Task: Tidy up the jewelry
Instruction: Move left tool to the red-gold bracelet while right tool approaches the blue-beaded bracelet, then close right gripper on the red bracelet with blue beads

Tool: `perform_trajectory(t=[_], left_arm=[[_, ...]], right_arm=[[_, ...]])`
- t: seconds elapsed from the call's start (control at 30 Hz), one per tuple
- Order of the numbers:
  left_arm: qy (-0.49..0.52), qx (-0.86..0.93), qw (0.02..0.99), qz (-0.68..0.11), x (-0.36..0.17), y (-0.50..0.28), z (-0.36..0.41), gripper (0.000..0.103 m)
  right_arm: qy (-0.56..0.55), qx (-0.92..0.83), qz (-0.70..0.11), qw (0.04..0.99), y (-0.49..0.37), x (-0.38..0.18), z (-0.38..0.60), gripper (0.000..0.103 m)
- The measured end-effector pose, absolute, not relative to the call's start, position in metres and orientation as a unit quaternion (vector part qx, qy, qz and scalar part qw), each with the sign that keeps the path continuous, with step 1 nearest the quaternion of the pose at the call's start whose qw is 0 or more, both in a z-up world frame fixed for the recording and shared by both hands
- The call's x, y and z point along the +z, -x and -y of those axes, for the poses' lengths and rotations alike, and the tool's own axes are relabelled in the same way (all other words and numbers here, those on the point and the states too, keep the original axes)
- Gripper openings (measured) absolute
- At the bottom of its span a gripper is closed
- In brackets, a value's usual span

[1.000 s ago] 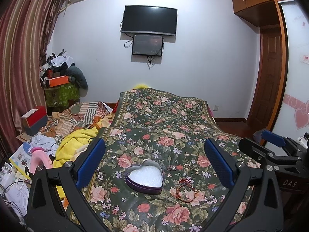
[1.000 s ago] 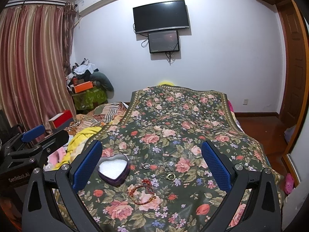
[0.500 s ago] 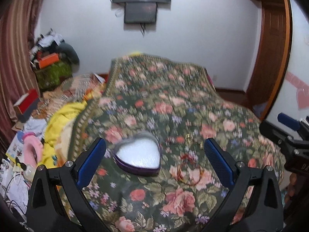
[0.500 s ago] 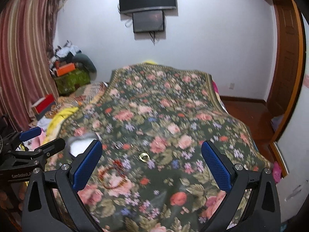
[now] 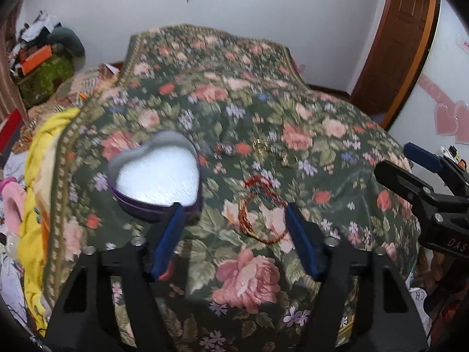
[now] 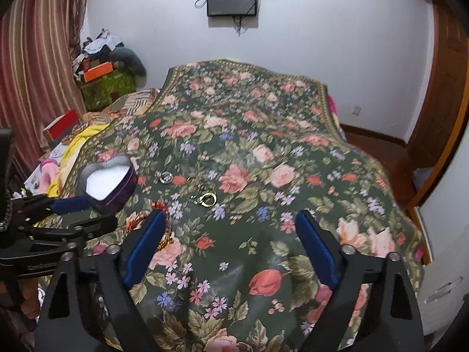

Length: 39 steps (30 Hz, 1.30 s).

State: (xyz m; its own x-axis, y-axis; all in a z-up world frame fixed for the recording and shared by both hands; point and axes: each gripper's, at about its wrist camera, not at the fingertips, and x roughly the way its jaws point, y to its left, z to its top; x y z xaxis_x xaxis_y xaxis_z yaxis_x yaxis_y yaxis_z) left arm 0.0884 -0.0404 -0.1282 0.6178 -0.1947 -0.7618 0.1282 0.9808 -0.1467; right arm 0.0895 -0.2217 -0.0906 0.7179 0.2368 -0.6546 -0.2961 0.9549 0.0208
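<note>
A purple heart-shaped tin (image 5: 155, 176) with a white lining stands open on the floral bedspread (image 5: 249, 278). To its right lies a red and gold bead bracelet (image 5: 261, 214), and beyond that lie small rings (image 5: 261, 145). My left gripper (image 5: 233, 206) hovers over the bracelet with its jaws closing. The bracelet lies between the blue pads, and neither pad presses on it. My right gripper (image 6: 231, 214) is also closing, with only cloth between its fingers. Ahead of it lie a gold ring (image 6: 208, 199) and a silver ring (image 6: 166, 177). The tin (image 6: 108, 182) is at its left.
A yellow blanket (image 5: 38, 176) and loose clutter lie left of the bed. A striped curtain (image 6: 29, 58) hangs at the left and a wooden door (image 5: 392, 44) stands at the right. A screen (image 6: 231, 0) is mounted on the far wall.
Both grippers have tipped downward and come closer to the bedspread. Both pairs of jaws have narrowed. The left gripper now frames the bracelet.
</note>
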Motion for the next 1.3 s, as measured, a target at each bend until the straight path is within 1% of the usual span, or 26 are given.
perform_trajectory(t=[0.03,0.1,0.17,0.27,0.37,0.43,0.53,0.57,0.6,0.77,0.83,0.9,1.07,1.17,1.23,1.27,1.3], left_arm=[[0.041,-0.092,0.894,-0.437,-0.133,-0.092,0.041,0.057],[0.044,-0.095,0.887,-0.450,-0.141,-0.097,0.043,0.048],[0.045,-0.096,0.882,-0.459,-0.148,-0.102,0.044,0.043],[0.045,-0.099,0.877,-0.468,-0.155,-0.107,0.046,0.035],[0.042,-0.101,0.874,-0.473,-0.161,-0.112,0.047,0.032],[0.044,-0.103,0.871,-0.478,-0.165,-0.115,0.046,0.028],[0.041,-0.104,0.872,-0.476,-0.170,-0.117,0.045,0.017],[0.039,-0.104,0.873,-0.475,-0.170,-0.118,0.045,0.010],[0.038,-0.104,0.873,-0.474,-0.171,-0.119,0.044,0.008],[0.050,-0.115,0.873,-0.471,-0.171,-0.122,0.038,0.008],[0.055,-0.115,0.874,-0.469,-0.171,-0.122,0.036,0.008],[0.060,-0.116,0.875,-0.467,-0.169,-0.121,0.033,0.008],[0.063,-0.117,0.875,-0.466,-0.169,-0.121,0.026,0.008],[0.072,-0.122,0.872,-0.469,-0.172,-0.122,0.022,0.007],[0.075,-0.125,0.871,-0.469,-0.172,-0.122,0.021,0.007],[0.074,-0.127,0.871,-0.469,-0.173,-0.122,0.021,0.007],[0.073,-0.128,0.871,-0.469,-0.173,-0.122,0.021,0.007]], right_arm=[[0.041,0.148,-0.350,0.924,-0.090,-0.093,0.221,0.079],[0.039,0.157,-0.359,0.919,-0.092,-0.097,0.220,0.072],[0.037,0.165,-0.366,0.915,-0.093,-0.101,0.218,0.069],[0.028,0.180,-0.377,0.908,-0.096,-0.107,0.216,0.068],[0.020,0.200,-0.391,0.898,-0.101,-0.112,0.211,0.067],[0.026,0.207,-0.396,0.894,-0.104,-0.115,0.205,0.067],[0.028,0.215,-0.401,0.890,-0.107,-0.119,0.200,0.066],[0.026,0.218,-0.403,0.889,-0.109,-0.120,0.198,0.066],[0.026,0.221,-0.405,0.886,-0.110,-0.121,0.197,0.066],[0.034,0.240,-0.421,0.874,-0.119,-0.128,0.183,0.061],[0.034,0.248,-0.432,0.866,-0.123,-0.133,0.177,0.057],[0.031,0.256,-0.445,0.857,-0.128,-0.139,0.172,0.050],[0.026,0.275,-0.466,0.841,-0.135,-0.150,0.159,0.042],[0.039,0.284,-0.479,0.830,-0.136,-0.157,0.149,0.031],[0.050,0.283,-0.476,0.831,-0.136,-0.158,0.145,0.030],[0.052,0.283,-0.474,0.832,-0.136,-0.158,0.144,0.025],[0.051,0.283,-0.474,0.832,-0.138,-0.158,0.144,0.016]])
